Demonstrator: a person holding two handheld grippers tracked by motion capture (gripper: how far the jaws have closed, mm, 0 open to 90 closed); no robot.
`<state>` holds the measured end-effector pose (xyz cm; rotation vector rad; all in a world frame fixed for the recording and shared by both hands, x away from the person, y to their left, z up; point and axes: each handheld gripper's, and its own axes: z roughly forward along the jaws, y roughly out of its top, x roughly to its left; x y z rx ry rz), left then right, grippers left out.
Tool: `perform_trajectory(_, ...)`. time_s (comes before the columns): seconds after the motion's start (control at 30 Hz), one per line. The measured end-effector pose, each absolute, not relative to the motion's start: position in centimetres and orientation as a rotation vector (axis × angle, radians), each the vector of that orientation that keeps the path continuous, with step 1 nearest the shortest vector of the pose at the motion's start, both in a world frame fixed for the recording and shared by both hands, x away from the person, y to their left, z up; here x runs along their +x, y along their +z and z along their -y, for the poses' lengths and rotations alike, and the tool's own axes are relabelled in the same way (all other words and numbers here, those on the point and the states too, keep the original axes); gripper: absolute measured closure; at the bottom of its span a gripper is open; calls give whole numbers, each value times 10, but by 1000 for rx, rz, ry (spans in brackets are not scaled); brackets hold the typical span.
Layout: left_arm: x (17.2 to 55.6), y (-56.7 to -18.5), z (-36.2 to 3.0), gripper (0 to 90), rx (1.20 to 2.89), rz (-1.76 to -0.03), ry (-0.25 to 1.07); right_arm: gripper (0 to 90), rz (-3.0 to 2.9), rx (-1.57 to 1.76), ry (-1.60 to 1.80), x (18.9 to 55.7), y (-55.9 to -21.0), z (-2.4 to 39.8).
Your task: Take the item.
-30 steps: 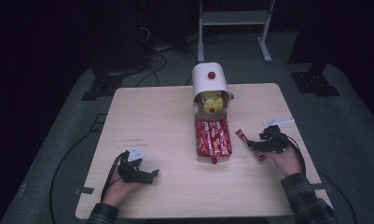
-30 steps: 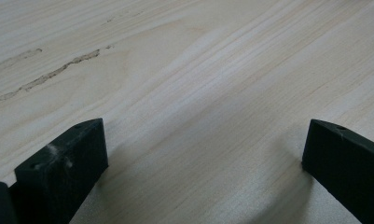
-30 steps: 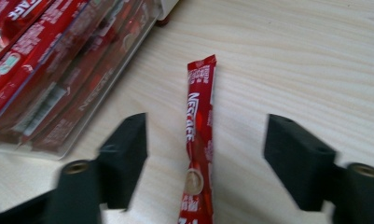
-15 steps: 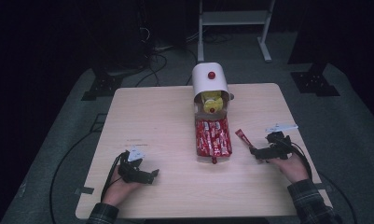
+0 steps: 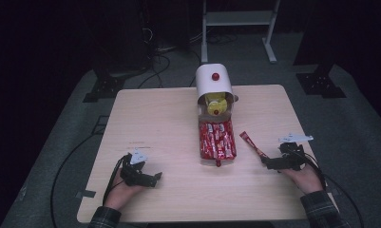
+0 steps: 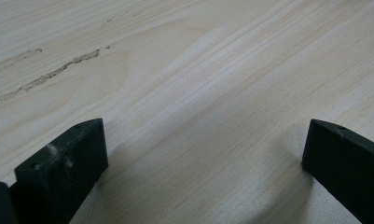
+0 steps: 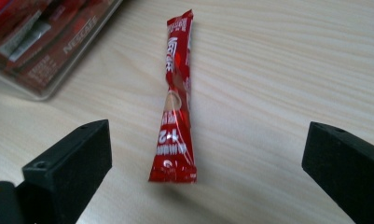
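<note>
Just glossy twisted red sachet [image 7: 176, 109], pale woodgrain.

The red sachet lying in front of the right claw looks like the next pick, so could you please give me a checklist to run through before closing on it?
1. Right claw open: ok, jaws stand wide apart.
2. Red sachet between the jaw lines: ok, roughly centred.
3. Sachet apart from the clear tray of sachets: ok, bare table between them.
4. Sachet flat: not ok, twisted at its middle.
5. Left claw out of the way: ok, open over bare table.
6. Jaw height relative to sachet: cannot tell.
</note>
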<state>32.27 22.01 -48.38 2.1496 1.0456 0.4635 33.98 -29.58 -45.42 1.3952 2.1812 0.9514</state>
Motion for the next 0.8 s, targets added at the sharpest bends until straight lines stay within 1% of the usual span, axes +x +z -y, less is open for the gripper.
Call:
perform_trajectory(0.53, 323, -484, -220, 0, 2155, -1043, 463, 8, -2166, 1401, 898, 313, -474, 312)
perform_trajectory(0.8, 323, -484, -220, 0, 2155, -1043, 463, 4, -2194, 1405, 861, 308, -484, 314)
